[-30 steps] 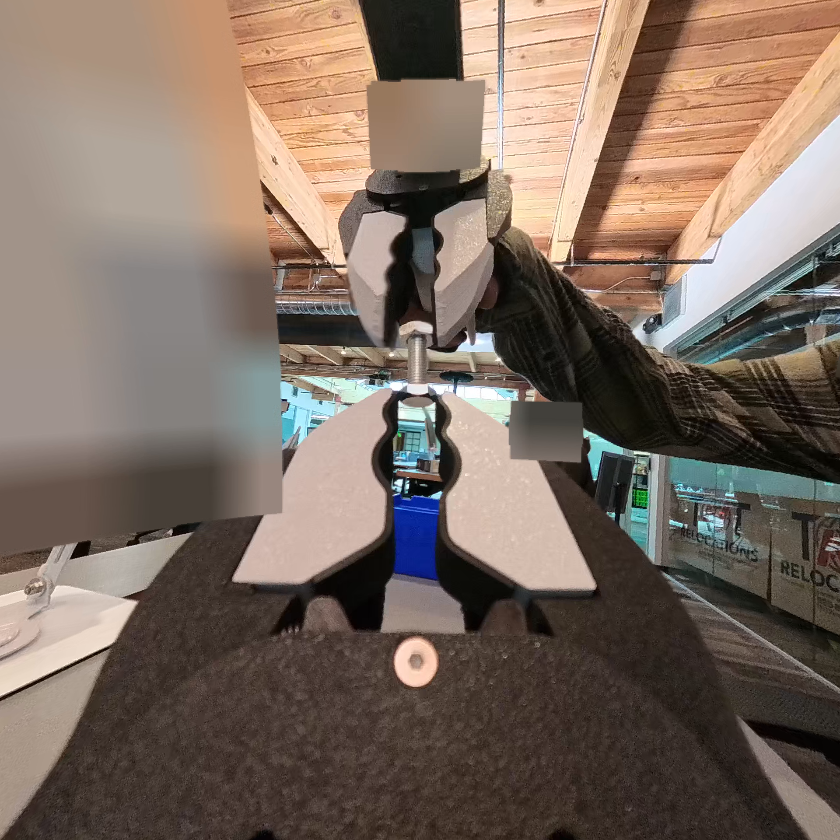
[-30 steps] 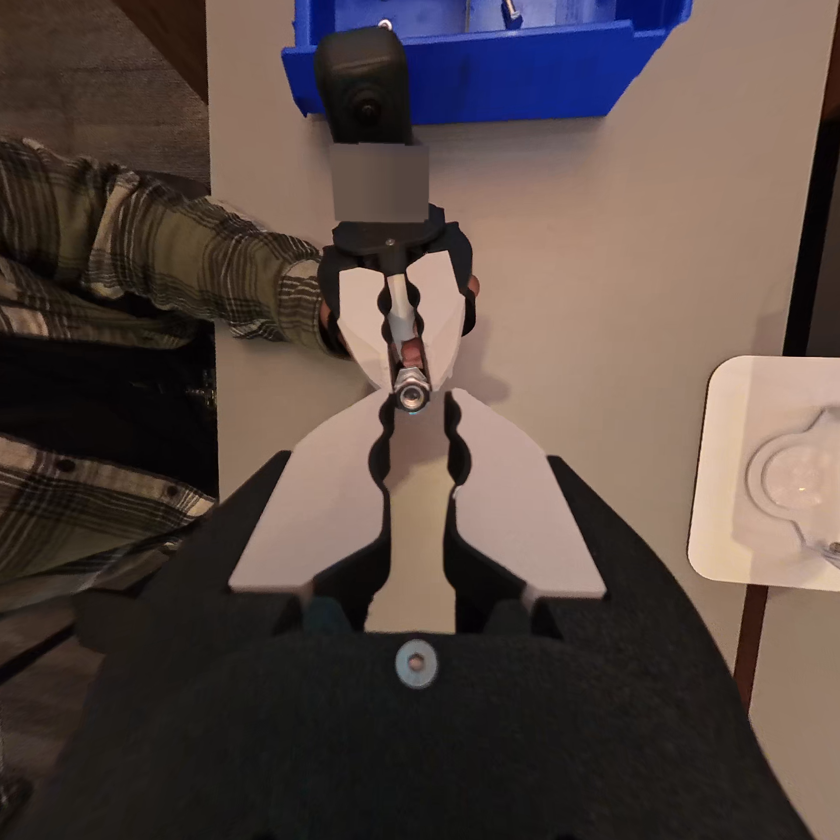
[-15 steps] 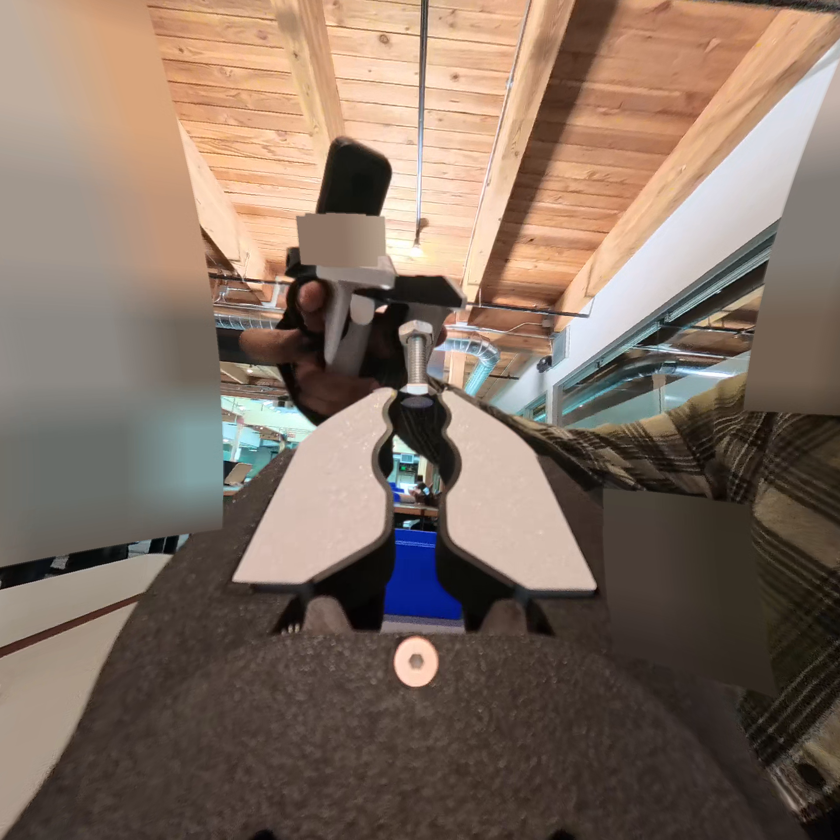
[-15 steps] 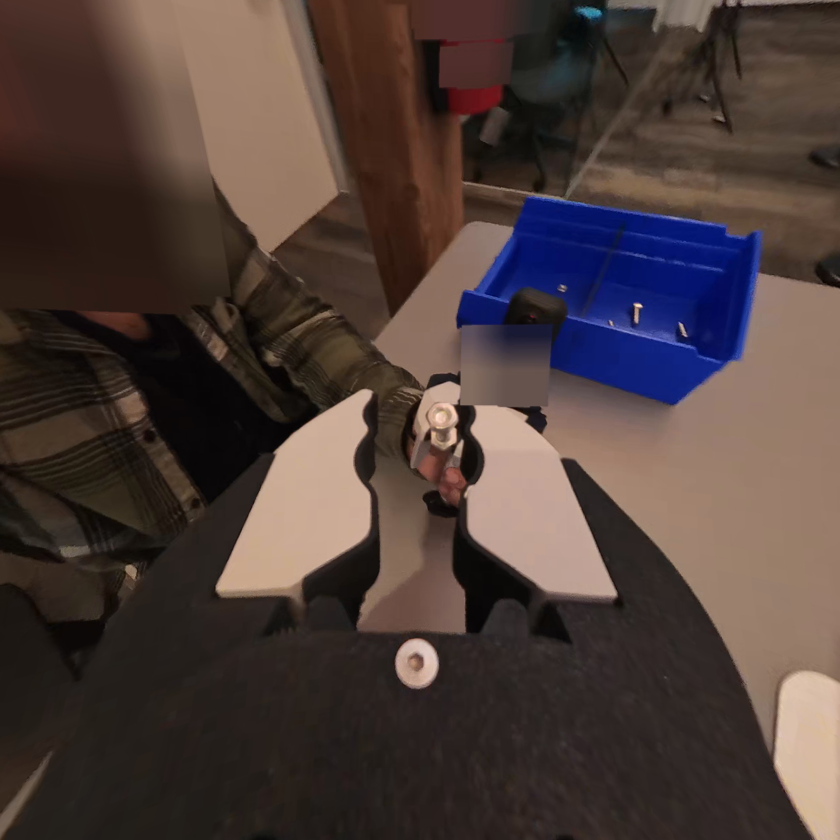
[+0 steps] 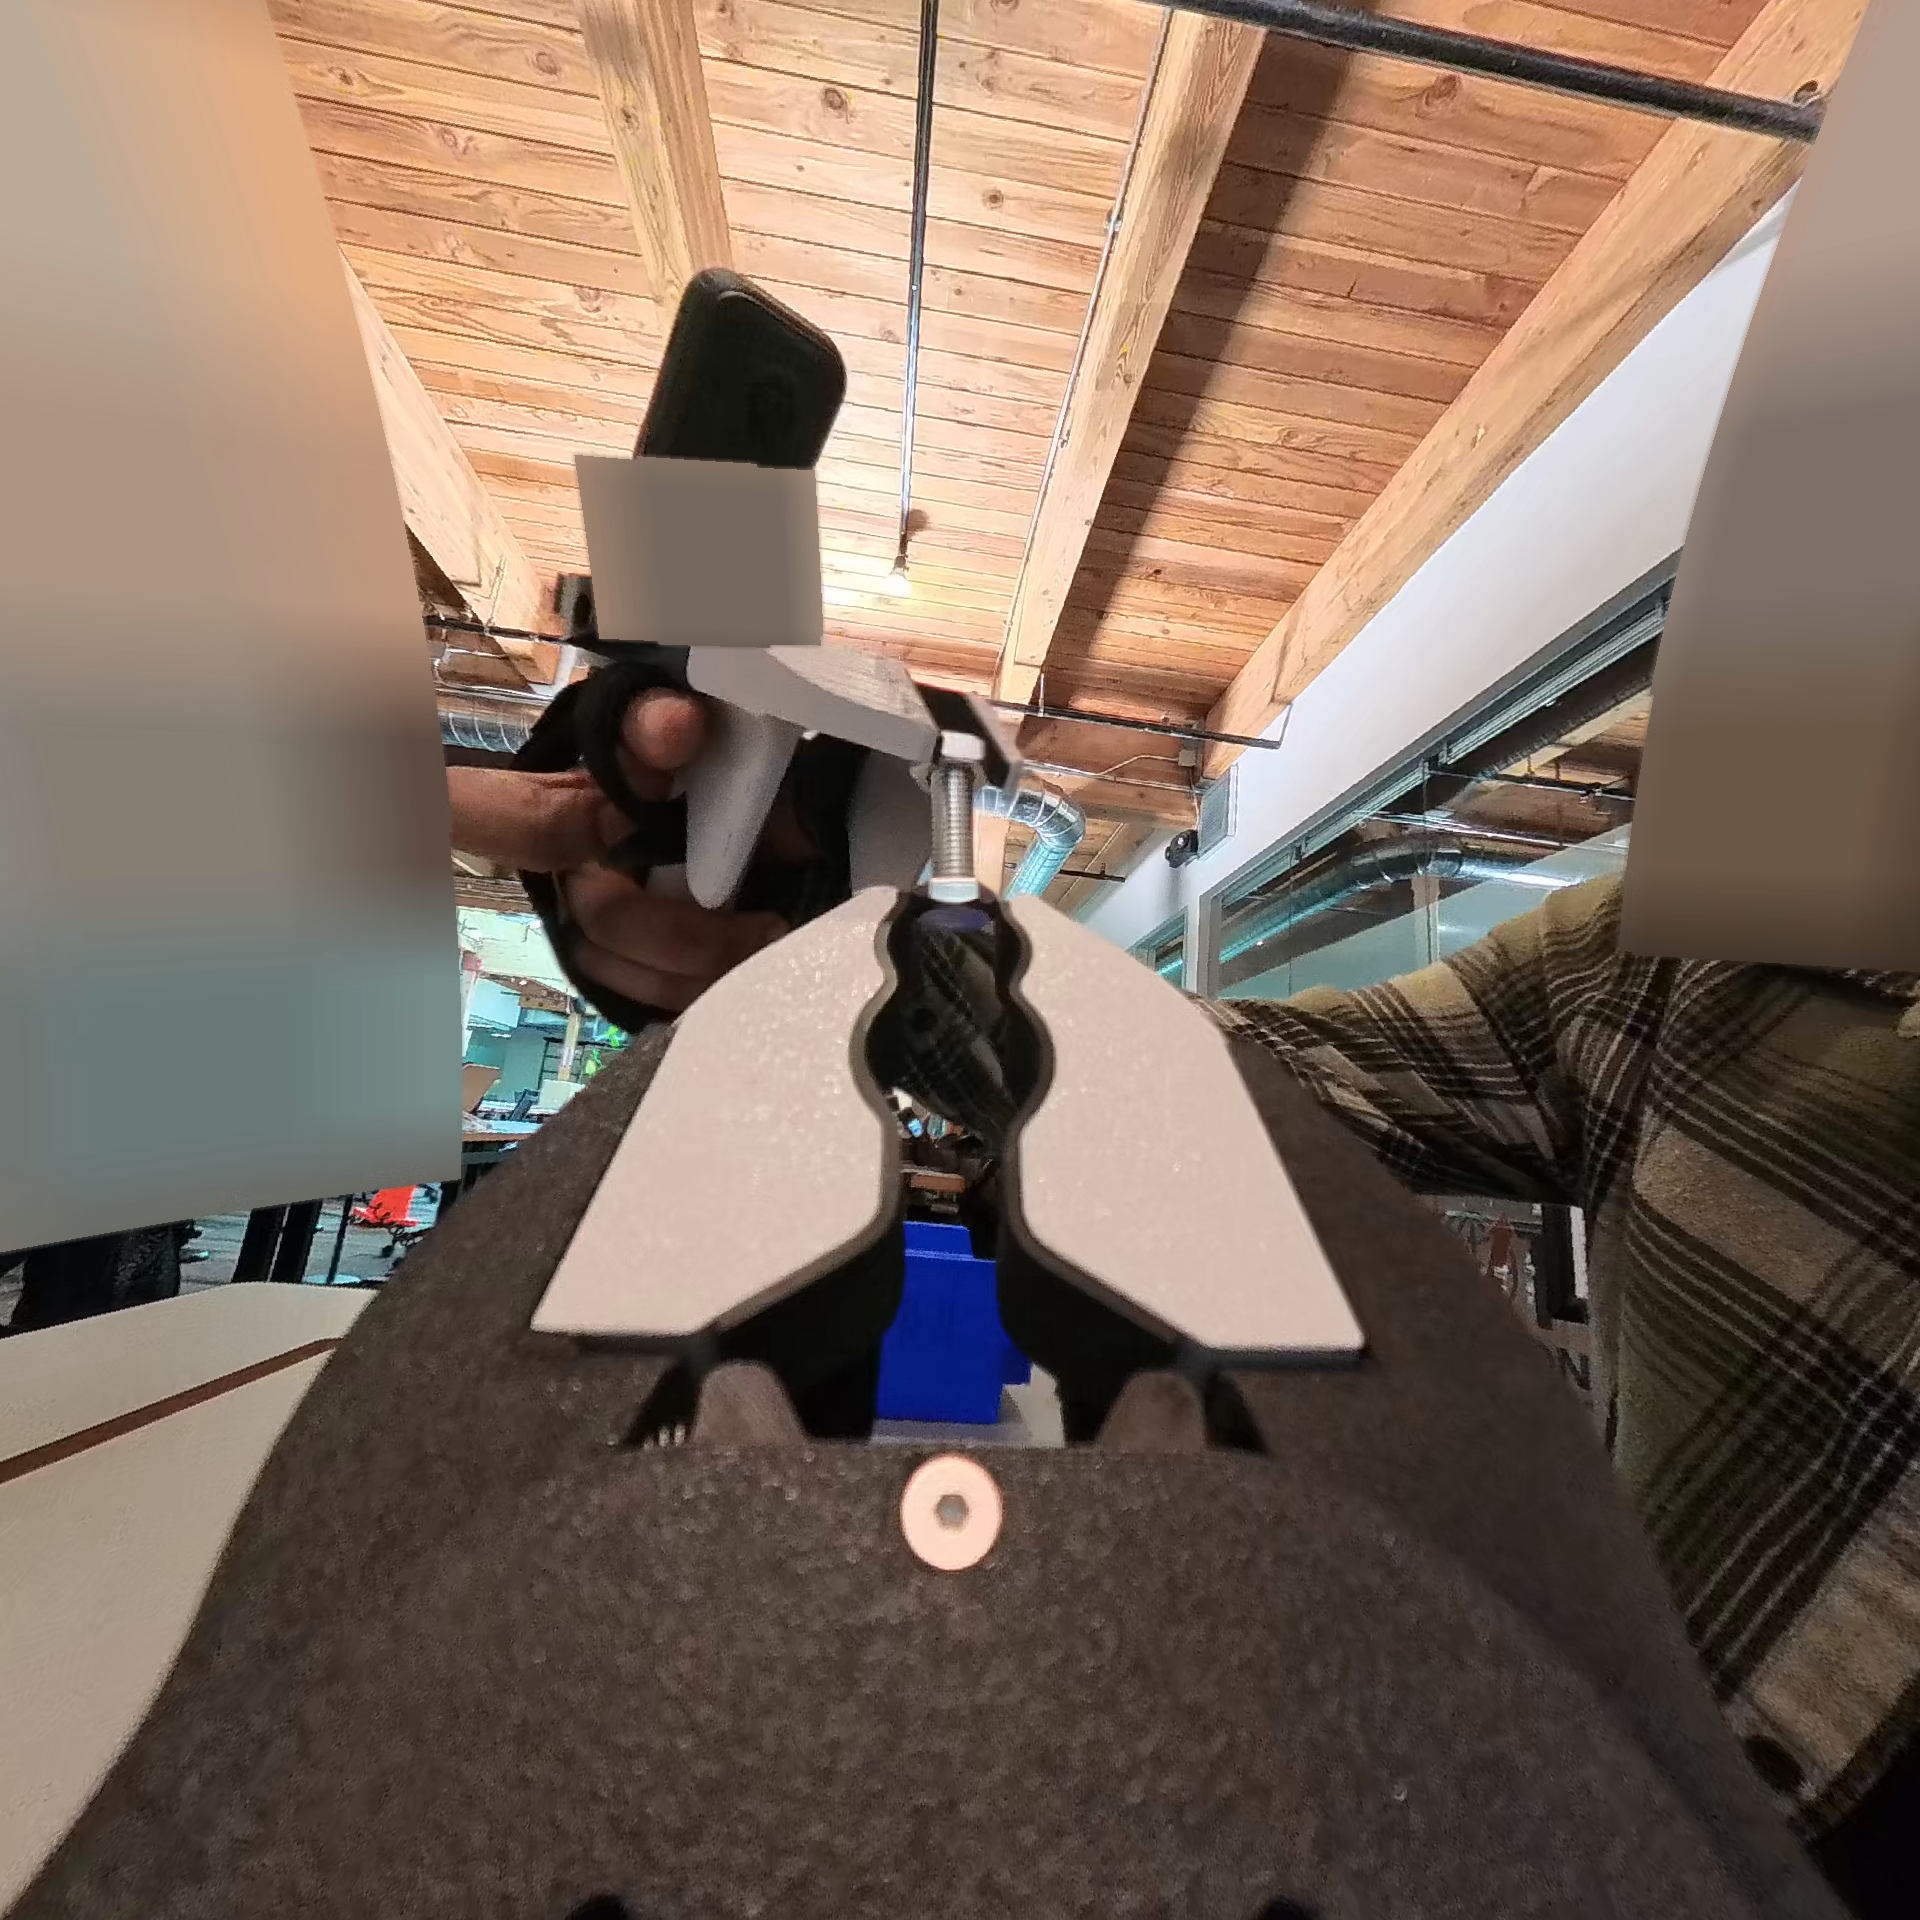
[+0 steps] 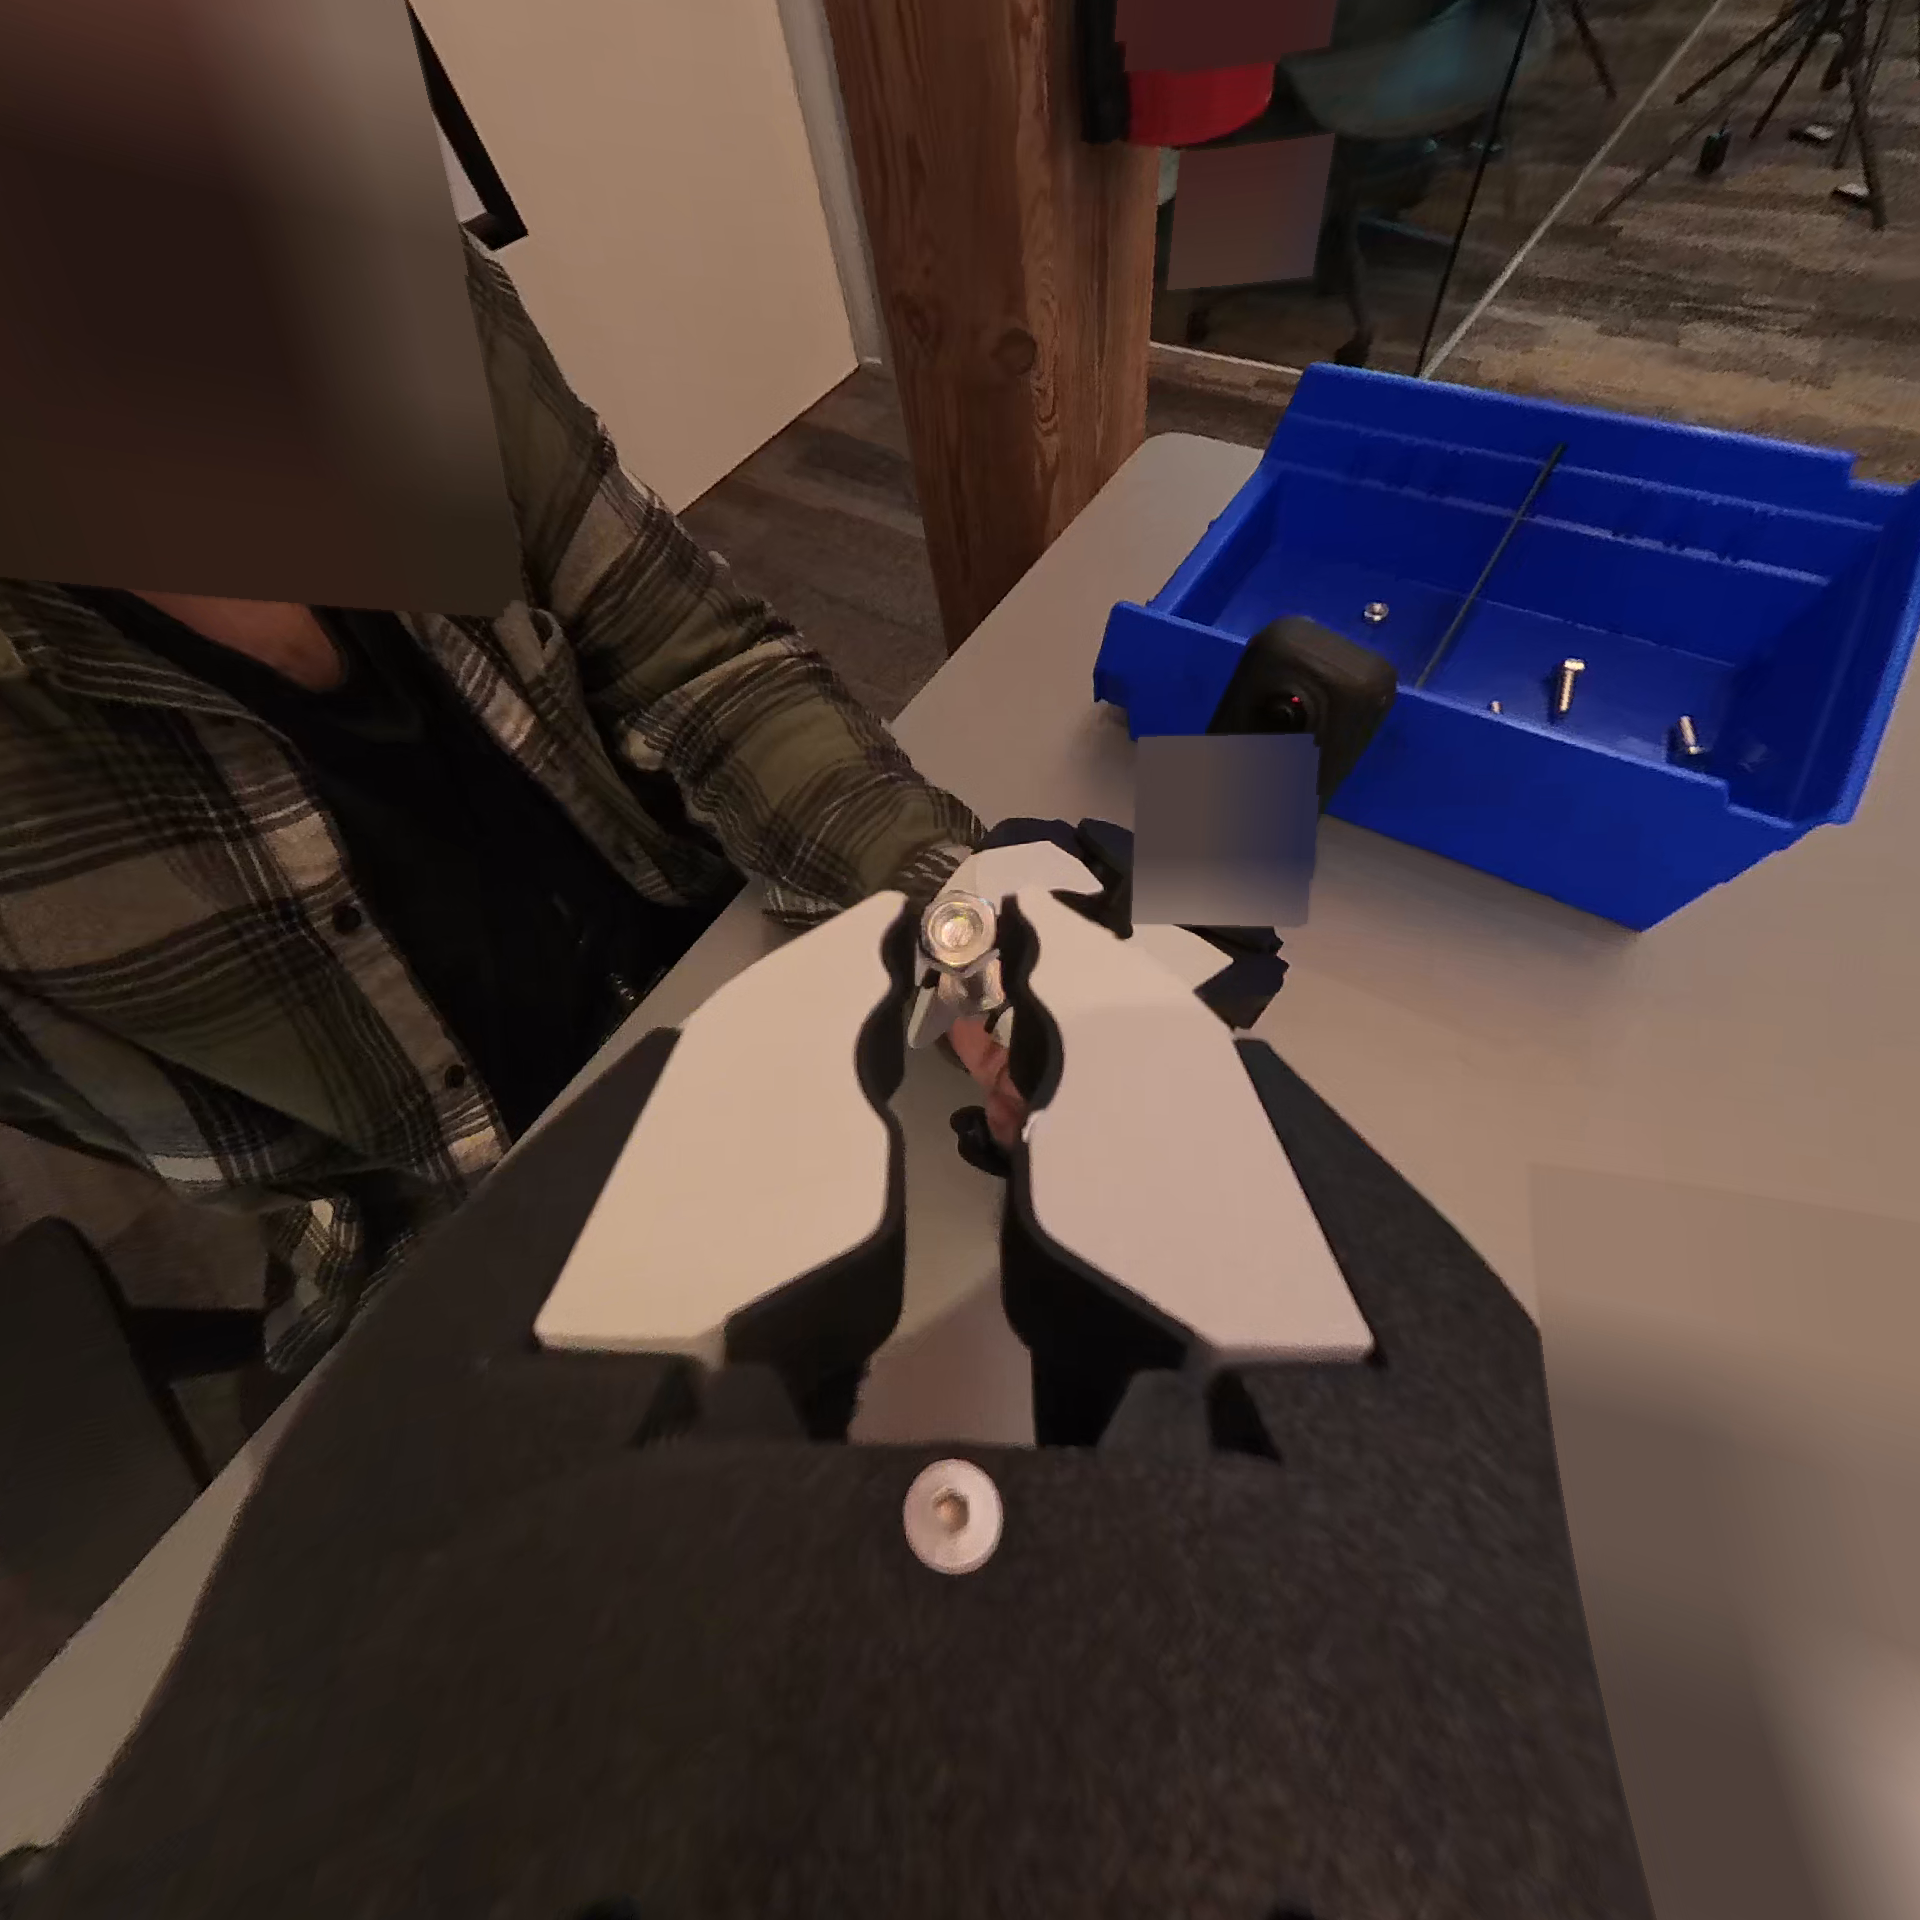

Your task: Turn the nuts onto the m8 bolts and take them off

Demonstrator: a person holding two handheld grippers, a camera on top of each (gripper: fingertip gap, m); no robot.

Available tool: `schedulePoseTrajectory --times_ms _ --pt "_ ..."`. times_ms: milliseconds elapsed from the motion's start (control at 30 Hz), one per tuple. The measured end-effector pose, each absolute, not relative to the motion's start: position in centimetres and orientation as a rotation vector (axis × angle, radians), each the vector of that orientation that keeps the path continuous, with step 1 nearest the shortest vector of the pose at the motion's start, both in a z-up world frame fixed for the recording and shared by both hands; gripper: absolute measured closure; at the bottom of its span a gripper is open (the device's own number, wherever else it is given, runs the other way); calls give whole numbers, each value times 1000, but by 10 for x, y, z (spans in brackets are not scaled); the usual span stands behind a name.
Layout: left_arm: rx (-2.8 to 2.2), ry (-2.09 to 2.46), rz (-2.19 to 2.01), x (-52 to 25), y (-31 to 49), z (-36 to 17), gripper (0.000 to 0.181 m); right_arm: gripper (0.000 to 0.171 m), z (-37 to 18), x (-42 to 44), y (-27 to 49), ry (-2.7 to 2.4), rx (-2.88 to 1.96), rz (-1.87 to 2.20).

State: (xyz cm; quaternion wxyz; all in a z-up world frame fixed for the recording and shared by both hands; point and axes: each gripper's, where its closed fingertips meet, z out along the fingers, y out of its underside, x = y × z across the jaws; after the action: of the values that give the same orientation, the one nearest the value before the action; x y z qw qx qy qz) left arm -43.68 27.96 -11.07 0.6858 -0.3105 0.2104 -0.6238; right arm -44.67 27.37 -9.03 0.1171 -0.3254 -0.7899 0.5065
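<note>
Wooden ceiling beams (image 5: 1122,343) fill the top of the left wrist view, and below, in the right wrist view, a grey table (image 6: 1558,1091) runs to its near edge at the left of the frame, right against the plaid shirt (image 6: 312,883). Plenty of bare tabletop at centre right, and a blue bin (image 6: 1558,665) sits in the upper right with a few loose bolts inside.

Now the tongs. The left gripper (image 5: 951,902) points up towards the ceiling, fingertips clenched on the lower end of the bolt (image 5: 953,826), at the nut (image 5: 950,889) there. The bolt stands upright in that view, long axis vertical, just above frame centre.

Up top, the right gripper (image 5: 961,743) comes in from the left of the frame, a hand (image 5: 613,821) wrapped round its grip, and it sits at the bolt head. In its own view, the right gripper (image 6: 961,930) looks straight down the bolt, head end on between the tips. Grasping or merely beside it? Cannot tell.
</note>
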Motion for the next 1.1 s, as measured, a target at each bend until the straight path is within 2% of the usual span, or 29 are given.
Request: schedulePoseTrajectory --times_ms 700,867,1100 --pt "-868 367 -1023 -449 302 -118 167 157 -100 -459 299 -2099 -1780 966" --pt "-855 366 -1045 -449 300 -117 167 157 -99 -458 298 -2093 -1811 959" --pt "-796 374 -1158 -450 295 -113 167 135 -80 -456 299 -2156 -1537 1045"
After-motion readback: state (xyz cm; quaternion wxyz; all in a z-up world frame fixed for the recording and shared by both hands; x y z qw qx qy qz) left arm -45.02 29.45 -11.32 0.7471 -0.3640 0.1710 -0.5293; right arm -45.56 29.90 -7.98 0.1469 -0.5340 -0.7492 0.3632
